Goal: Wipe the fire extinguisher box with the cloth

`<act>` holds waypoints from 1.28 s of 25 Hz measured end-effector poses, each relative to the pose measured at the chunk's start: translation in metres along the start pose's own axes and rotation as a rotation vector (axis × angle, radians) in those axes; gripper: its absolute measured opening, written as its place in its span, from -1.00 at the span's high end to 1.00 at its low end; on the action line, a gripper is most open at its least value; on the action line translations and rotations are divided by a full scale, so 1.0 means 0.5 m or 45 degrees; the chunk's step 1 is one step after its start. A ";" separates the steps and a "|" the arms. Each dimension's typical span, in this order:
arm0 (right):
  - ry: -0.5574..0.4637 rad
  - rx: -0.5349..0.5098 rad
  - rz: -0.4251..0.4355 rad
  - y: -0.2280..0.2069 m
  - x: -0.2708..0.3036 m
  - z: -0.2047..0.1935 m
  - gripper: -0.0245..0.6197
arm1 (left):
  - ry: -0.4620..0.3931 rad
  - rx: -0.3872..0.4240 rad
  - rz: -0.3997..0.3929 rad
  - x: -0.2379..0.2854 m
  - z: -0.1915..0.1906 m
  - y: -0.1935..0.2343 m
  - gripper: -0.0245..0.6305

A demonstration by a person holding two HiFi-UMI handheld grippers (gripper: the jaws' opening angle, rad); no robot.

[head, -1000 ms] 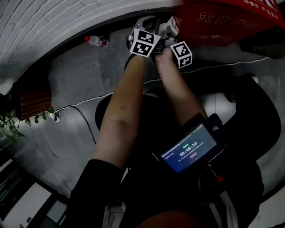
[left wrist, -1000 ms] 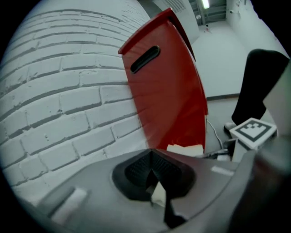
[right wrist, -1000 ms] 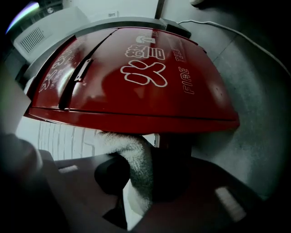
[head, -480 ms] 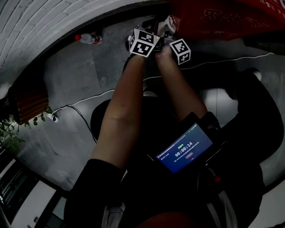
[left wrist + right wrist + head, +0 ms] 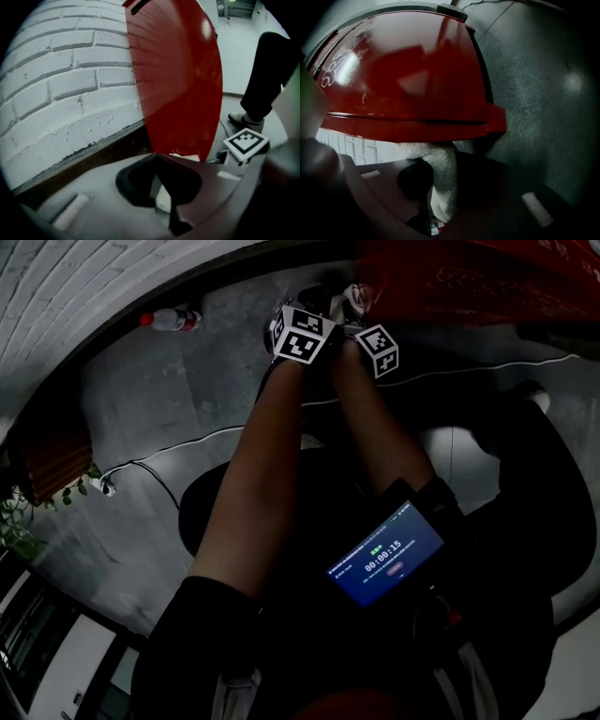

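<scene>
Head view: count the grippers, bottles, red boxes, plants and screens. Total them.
grippers: 2 (left gripper, right gripper)
bottle: 1
box: 1
plant: 1
screen: 1
Total: 6

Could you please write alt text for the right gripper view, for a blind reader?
The right gripper holds a pale cloth in its shut jaws, up against the lower edge of a red fire extinguisher box. Grey floor lies to the right; white brick wall shows under the box.
</scene>
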State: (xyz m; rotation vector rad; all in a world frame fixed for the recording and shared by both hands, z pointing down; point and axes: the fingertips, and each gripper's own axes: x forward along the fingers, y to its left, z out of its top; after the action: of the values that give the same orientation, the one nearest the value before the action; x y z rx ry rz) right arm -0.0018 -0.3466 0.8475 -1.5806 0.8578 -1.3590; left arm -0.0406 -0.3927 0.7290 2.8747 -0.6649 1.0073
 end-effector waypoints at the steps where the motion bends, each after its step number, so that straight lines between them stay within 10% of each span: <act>1: 0.007 0.011 -0.020 -0.014 0.001 -0.003 0.63 | 0.003 -0.007 0.005 0.002 -0.002 0.002 0.93; 8: 0.108 -0.005 -0.040 -0.028 0.008 -0.015 0.64 | 0.003 -0.024 0.020 0.015 0.008 -0.010 0.93; 21: 0.378 -0.884 0.361 0.259 -0.130 -0.106 0.64 | -0.049 -0.222 0.333 -0.143 0.035 0.099 0.93; 32: 0.445 -1.244 0.679 0.455 -0.287 -0.073 0.64 | -0.209 -0.338 0.538 -0.311 0.117 0.082 0.93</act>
State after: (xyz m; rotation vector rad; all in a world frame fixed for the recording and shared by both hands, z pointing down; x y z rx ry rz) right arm -0.0550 -0.3133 0.5833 -1.5837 2.2115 -0.8413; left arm -0.1314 -0.3791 0.5846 2.6546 -1.3471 0.6460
